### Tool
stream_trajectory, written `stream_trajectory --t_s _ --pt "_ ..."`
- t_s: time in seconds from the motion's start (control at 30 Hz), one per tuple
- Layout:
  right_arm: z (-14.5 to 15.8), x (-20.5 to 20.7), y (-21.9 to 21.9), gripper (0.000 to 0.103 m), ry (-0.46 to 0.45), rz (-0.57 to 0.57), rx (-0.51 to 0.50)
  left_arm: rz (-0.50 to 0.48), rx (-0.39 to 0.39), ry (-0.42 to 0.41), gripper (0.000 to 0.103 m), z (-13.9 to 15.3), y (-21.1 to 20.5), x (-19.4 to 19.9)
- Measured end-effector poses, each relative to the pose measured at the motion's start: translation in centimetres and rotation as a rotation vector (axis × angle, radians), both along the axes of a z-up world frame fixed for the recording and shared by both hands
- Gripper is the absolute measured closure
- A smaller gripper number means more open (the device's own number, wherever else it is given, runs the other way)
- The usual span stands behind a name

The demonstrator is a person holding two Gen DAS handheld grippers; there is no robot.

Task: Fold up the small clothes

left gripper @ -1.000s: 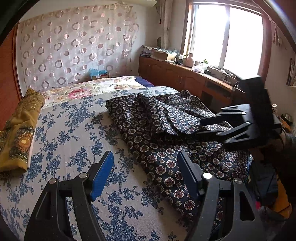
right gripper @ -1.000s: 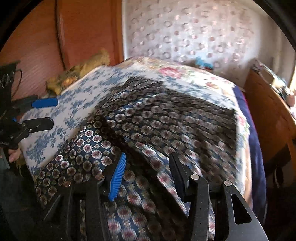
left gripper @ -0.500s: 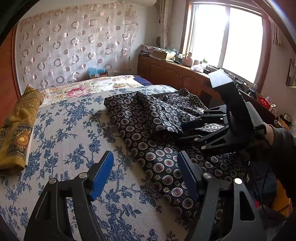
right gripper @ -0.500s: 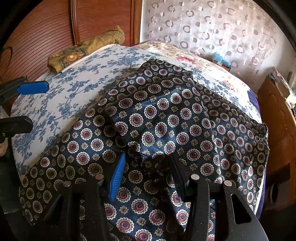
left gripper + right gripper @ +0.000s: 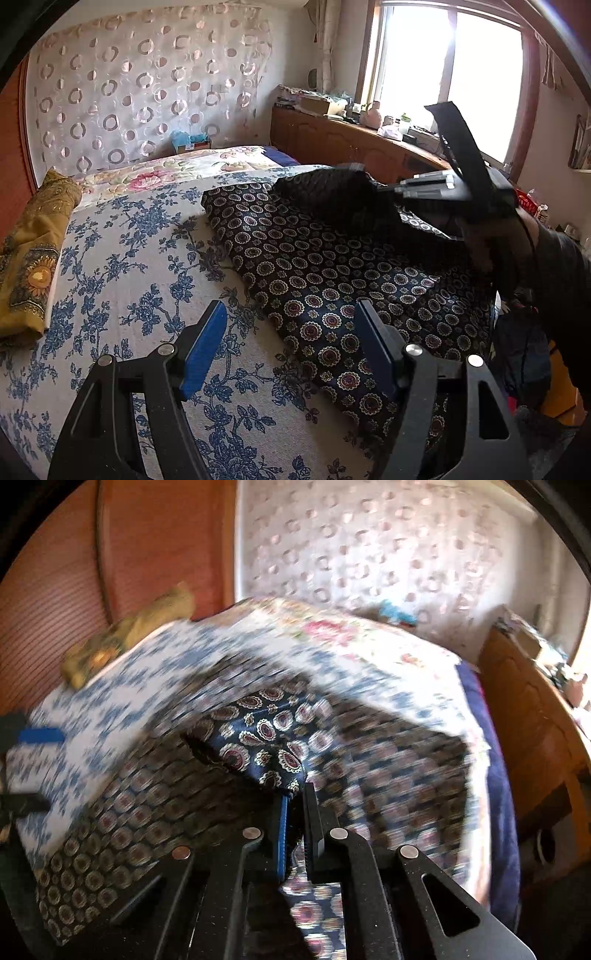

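A dark blue garment printed with round medallions lies spread on the right half of the bed. My right gripper is closing its jaws on a fold of the garment, and the cloth is pinched between the pads. In the left wrist view the right gripper holds that fold bunched and lifted above the rest, with a hand behind it. My left gripper hangs open over the garment's near left edge with nothing between its fingers. It also shows at the left edge of the right wrist view, left gripper.
The bed has a white sheet with blue flowers. A folded golden cloth lies at its left edge by the wooden headboard. A cluttered wooden cabinet runs under the window. A dark bag sits beside the bed at right.
My right gripper has gone from open to shut on a fold of the garment and has raised it, moving fast enough to blur its view. The left gripper has stayed still and open.
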State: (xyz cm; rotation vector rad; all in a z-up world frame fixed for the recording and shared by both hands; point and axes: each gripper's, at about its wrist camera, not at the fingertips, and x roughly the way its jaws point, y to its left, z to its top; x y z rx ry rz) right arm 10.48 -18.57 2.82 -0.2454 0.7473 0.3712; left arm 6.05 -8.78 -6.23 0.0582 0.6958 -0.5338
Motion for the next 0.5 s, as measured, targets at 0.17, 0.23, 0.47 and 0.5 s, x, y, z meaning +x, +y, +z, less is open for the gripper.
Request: stream_trajectory --t_s 0.17,0.23,0.47,0.5 --pt "-0.2 3.5 -4.0 0.096 0.018 -0.131 0.018 -0.005 0.000 0.008 0.031 -0.1 0.0 0.0" --pt "-0.5 4.8 -5.7 0.096 0.032 -0.202 0.031 -0.006 0.001 0.011 0.031 -0.2 0.0 0.1" --pt "-0.6 6.3 -8.2 0.096 0.018 -0.285 0.049 -0.011 0.005 0.029 0.031 -0.7 -0.3 0.1" --pt "-0.5 6.2 -8.2 0.096 0.013 -0.297 0.040 -0.011 0.008 0.035 0.031 -0.9 -0.4 0.2"
